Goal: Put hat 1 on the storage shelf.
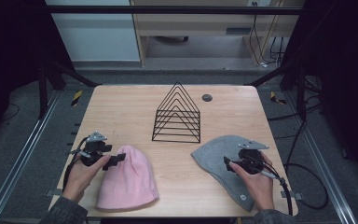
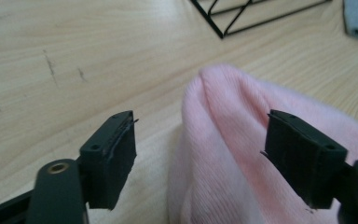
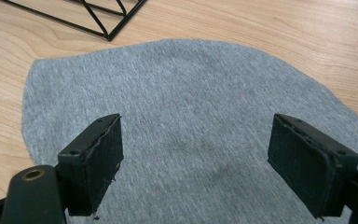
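Note:
A pink knit hat [image 1: 128, 179] lies flat near the table's front left. My left gripper [image 1: 114, 161] hovers at the hat's top left edge, jaws open; in the left gripper view the pink hat [image 2: 233, 140] rises between the two pads without being pinched. A grey hat [image 1: 219, 161] lies at the front right. Over its right part my right gripper [image 1: 228, 164] stands open, and in the right gripper view the grey hat [image 3: 191, 116] spreads beneath the wide-apart jaws.
A black wire rack [image 1: 177, 114] shaped like nested triangles stands at the table's middle. A small dark round disc [image 1: 207, 97] lies behind it on the wooden table [image 1: 121, 112]. Cables trail off the right edge.

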Action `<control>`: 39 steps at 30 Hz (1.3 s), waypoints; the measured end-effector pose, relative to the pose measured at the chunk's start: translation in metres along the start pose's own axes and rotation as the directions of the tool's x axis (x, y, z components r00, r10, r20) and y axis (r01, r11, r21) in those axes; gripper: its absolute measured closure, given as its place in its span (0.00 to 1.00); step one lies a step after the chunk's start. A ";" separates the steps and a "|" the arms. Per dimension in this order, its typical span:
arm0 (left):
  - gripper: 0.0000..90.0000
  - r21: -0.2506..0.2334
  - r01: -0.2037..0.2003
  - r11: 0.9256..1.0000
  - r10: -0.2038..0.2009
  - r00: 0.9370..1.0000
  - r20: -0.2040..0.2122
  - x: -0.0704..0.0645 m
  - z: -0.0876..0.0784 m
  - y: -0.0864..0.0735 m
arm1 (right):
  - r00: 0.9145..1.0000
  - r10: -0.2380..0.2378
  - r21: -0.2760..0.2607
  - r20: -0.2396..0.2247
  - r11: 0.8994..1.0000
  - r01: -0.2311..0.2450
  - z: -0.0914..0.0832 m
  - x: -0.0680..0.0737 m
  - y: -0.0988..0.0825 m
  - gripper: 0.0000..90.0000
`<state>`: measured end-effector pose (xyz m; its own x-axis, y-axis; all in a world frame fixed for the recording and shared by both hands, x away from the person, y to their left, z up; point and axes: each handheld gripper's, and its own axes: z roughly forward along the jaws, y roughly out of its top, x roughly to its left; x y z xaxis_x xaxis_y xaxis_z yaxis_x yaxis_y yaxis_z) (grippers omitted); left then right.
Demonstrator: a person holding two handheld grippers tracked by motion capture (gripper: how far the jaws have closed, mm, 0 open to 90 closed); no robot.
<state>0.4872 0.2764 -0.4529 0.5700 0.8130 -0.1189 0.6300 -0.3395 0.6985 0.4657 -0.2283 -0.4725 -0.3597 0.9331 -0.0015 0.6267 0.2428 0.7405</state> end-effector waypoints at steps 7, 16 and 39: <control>0.43 0.078 -0.014 0.997 0.013 1.000 0.008 0.005 0.011 -0.007 | 1.000 -0.015 0.009 -0.006 1.000 0.015 0.003 0.000 -0.001 0.25; 0.73 0.115 -0.031 0.993 0.025 0.998 0.058 0.001 0.025 -0.004 | 0.999 -0.031 0.037 -0.025 0.999 0.032 0.008 0.006 0.000 0.27; 0.89 -0.209 -0.312 0.927 0.313 0.949 -0.028 -0.068 -0.057 0.068 | 0.976 -0.186 -0.159 -0.112 0.973 0.167 -0.025 0.055 0.036 0.26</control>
<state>0.4611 0.2245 -0.3575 0.7232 0.6791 0.1257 0.2961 -0.4693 0.8319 0.4511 -0.1746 -0.4290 -0.5452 0.8359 -0.0636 0.4397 0.3498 0.8272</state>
